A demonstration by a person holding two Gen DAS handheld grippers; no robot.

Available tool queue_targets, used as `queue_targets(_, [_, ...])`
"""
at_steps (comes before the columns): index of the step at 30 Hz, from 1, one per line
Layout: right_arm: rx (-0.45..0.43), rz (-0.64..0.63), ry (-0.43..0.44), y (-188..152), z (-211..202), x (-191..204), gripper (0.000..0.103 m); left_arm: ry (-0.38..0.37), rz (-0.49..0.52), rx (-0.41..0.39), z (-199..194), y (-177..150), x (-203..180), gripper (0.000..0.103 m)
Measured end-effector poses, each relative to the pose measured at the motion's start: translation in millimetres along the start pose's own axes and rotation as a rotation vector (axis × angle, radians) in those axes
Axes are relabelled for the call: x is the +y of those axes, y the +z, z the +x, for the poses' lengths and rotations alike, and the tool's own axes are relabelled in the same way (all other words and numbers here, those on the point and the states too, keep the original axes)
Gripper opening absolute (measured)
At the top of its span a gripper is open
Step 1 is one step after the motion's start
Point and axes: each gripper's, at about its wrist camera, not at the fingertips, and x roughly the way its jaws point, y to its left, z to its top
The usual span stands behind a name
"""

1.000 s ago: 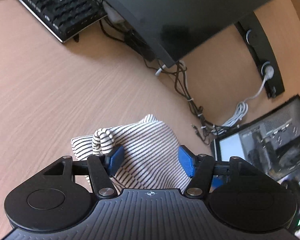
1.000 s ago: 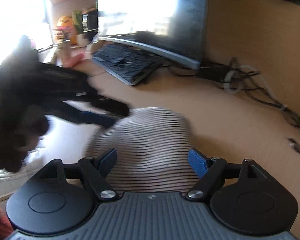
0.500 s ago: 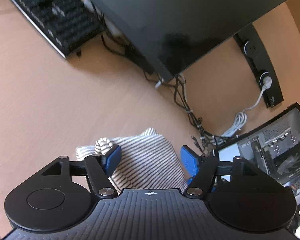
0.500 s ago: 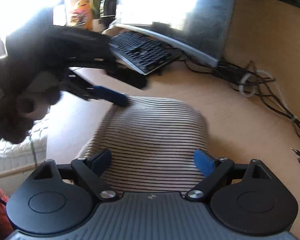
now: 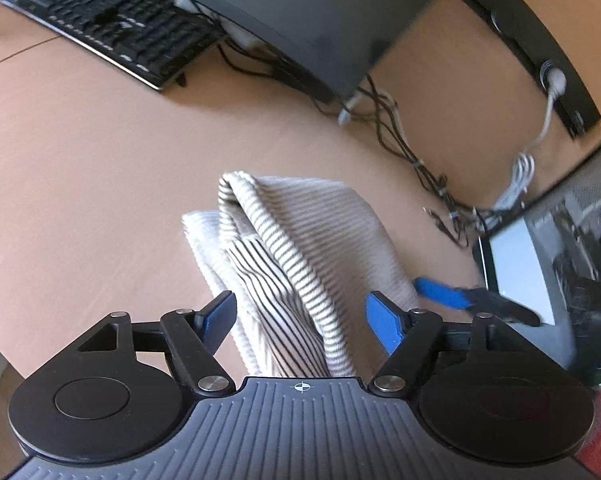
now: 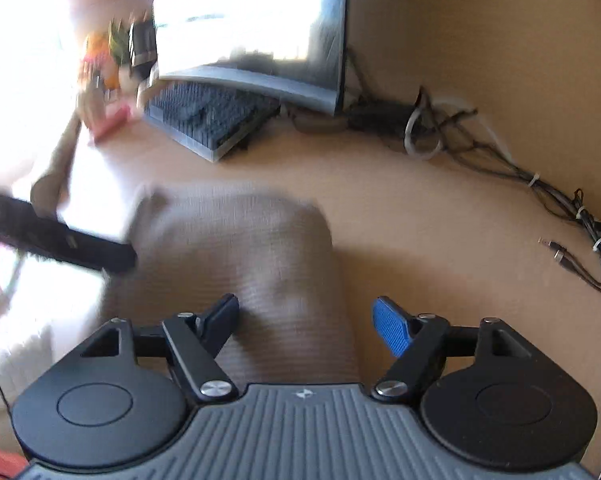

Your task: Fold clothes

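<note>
One soft, light, black-and-white striped knit garment (image 5: 300,248) lay bunched on the pale wooden bench (image 5: 80,184) in the left wrist view, between the spread blue pads of the left claw (image 5: 302,316), which pressed on nothing. We judged the cloth limp and slack, sure to sag wherever unsupported, so the raised fold at its far end looked the best place to pinch. Bare bench lay open to the left; the black keyboard (image 5: 108,28), the dark monitor (image 5: 300,12) and tangled cables (image 5: 412,152) crowded the far side.

In the right wrist view, blurred, the garment (image 6: 260,248) sat partly between the closing jaws of the right claw (image 6: 306,322), not yet pinched. The bench edge ran close on the left, beyond the left claw's dark finger (image 6: 96,252).
</note>
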Motion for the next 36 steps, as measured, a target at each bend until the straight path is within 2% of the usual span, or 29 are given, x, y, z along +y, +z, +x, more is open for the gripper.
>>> queue_targets(2, [0.022, 0.034, 0.029, -7.3, 2.4, -3.8, 0.076, 0.007, 0.022, 0.003, 0.5, -3.0, -5.0, 0.076])
queue_targets(5, [0.019, 0.127, 0.066, -6.7, -0.1, -18.0, 0.086, 0.003, 0.039, 0.008, -0.4, -5.4, -8.5, 0.076])
queue_targets(8, [0.023, 0.258, 0.120, -6.7, 5.2, -36.0, 0.086, -0.009, 0.045, 0.023, 0.9, -7.0, -10.3, 0.082])
queue_targets(10, [0.025, 0.324, 0.124, -8.4, 11.5, -44.1, 0.086, -0.017, 0.044, 0.050, 6.5, -8.9, -11.3, 0.087])
queue_targets(13, [0.030, 0.343, 0.124, -10.5, 22.8, -46.6, 0.095, -0.024, 0.036, 0.103, 20.7, -14.6, -10.0, 0.088])
queue_targets(15, [0.048, 0.354, 0.163, -11.1, 29.4, -47.0, 0.099, -0.026, 0.031, 0.120, 27.1, -18.9, -7.9, 0.088])
queue_targets(17, [0.056, 0.348, 0.203, -9.4, 32.5, -44.8, 0.099, -0.043, 0.018, 0.124, 30.0, -21.6, -3.8, 0.089])
queue_targets(19, [0.069, 0.328, 0.231, -5.8, 36.6, -36.6, 0.094, -0.073, -0.004, 0.121, 29.5, -21.4, 4.1, 0.087])
queue_targets(23, [0.067, 0.287, 0.248, 8.3, 49.0, -16.6, 0.088, -0.093, -0.046, 0.088, 20.4, -8.7, 31.5, 0.071])
queue_targets(25, [0.060, 0.295, 0.264, 21.3, 61.2, -9.3, 0.084, -0.094, -0.084, 0.062, 14.9, 5.4, 51.2, 0.069])
queue_targets(30, [0.050, 0.234, 0.252, 63.5, 107.8, 30.3, 0.083, -0.045, -0.152, 0.003, 7.5, 48.1, 99.7, 0.069])
queue_targets(36, [0.028, 0.150, 0.194, 105.8, 148.3, 54.2, 0.083, -0.004, -0.103, -0.028, 12.6, 86.2, 117.7, 0.069])
